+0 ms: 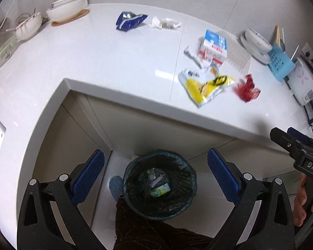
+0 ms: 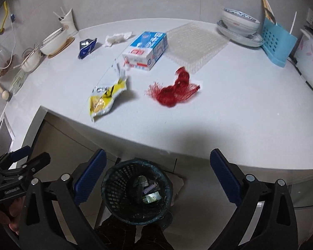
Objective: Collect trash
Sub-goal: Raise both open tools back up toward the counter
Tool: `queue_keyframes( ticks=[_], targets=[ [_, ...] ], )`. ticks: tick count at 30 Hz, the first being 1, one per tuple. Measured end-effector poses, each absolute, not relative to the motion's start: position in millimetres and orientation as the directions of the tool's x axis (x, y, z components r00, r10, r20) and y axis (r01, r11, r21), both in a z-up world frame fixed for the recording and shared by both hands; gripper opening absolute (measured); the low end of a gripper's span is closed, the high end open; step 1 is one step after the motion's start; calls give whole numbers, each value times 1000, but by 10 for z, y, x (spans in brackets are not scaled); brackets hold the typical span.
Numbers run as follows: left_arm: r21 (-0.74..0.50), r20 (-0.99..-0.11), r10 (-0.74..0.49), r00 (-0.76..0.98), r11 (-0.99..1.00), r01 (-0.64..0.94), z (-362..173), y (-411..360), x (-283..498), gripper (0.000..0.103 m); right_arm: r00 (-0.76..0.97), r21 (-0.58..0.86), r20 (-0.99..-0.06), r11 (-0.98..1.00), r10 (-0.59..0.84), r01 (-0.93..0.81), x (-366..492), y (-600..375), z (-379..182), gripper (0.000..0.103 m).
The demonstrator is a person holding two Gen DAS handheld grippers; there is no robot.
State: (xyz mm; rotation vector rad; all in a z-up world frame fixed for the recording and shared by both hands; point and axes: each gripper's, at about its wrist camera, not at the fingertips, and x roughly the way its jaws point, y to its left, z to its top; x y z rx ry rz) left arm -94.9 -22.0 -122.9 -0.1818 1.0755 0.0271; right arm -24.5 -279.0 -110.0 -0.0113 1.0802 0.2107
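The left claw is spread wide with nothing between its blue pads, hanging over the mesh trash bin on the floor. The right claw is equally spread and bare, above the same bin, which already holds a few wrappers, one green. The bin stands just below the white counter, whose front edge runs between the claws and the litter.

On the counter the yellow snack wrapper lies nearest that edge, with a red mesh net beside it to the right, apart from it. Behind them rests a blue-and-white milk carton on its side, with a clear bubble sheet to its right. Farther back sit a dark blue foil packet and a crumpled white tissue.

Along the wall stand white bowls, a cup with straws, stacked plates and a light blue plastic rack.
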Motion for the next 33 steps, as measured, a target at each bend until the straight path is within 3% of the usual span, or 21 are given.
queue_keyframes(
  ticks=[17, 33],
  targets=[
    [-121, -850, -50, 525, 987, -102, -653, -42, -478, 96, 529, 66, -836, 985, 143, -161, 199, -2641, -511, 95],
    [-119, -840, -64, 539, 991, -68, -392, 213, 163, 96, 531, 39, -842, 993, 95, -115, 809, -2416, -295, 95]
  ],
)
